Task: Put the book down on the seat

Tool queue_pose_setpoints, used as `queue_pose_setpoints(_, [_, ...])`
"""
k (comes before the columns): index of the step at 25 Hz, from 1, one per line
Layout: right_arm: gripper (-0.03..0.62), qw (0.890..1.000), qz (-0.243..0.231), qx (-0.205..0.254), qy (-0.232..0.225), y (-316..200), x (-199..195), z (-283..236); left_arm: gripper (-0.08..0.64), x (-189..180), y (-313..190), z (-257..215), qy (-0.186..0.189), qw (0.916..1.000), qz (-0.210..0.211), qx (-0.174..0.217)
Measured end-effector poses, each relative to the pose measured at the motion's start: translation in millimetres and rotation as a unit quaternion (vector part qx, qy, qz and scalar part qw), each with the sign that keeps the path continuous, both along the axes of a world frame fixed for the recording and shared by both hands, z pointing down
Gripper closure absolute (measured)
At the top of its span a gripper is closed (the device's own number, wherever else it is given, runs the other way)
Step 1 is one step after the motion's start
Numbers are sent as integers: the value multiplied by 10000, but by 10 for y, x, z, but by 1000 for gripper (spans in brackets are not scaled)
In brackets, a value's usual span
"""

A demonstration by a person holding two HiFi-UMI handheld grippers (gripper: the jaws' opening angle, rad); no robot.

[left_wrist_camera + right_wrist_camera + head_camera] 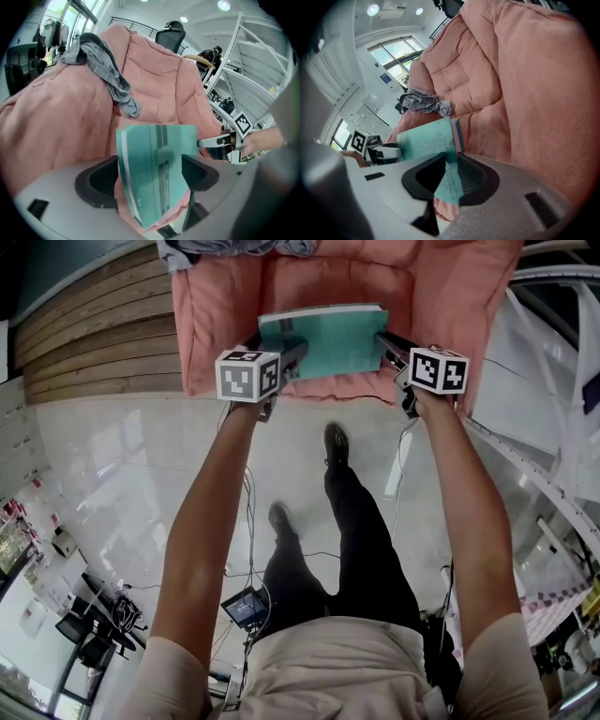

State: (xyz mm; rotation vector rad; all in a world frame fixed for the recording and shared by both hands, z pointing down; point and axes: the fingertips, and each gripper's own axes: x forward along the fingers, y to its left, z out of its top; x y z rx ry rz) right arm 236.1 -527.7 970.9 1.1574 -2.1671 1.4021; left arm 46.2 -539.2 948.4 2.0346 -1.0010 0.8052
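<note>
While over the pink seat (pixel 328 387) at twelve o'clock, the teal book (pixel 328 338) is pinched by the left claw (pixel 294 354) at nine and the right claw (pixel 385 342) at three; it is judged light and floppy, best held by its edges.

There was one teal book (pixel 323 338), one pink seat (pixel 225 306) and one grey garment (pixel 110 75), though it may have been two pieces bunched together. Two grippers were in view: the left gripper (pixel 292 354) and the right gripper (pixel 386 341).
</note>
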Motion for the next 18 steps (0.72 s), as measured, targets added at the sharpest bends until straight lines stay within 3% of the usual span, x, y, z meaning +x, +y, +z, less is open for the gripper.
queue_pose_setpoints(3, [549,9999,57,-60,78,9,33,33,172,-51,-49,-107,-37,9998,-51,163])
queue_pose_setpoints(10, [536,9994,241,-193,153,82,71,-14,172,-145,-44,-322,-293,9991,171,239])
queue_pose_setpoints(18, [537,9965,497,96,666,23,314,-399,173,-117,-17,-807,-40,9985,276,464])
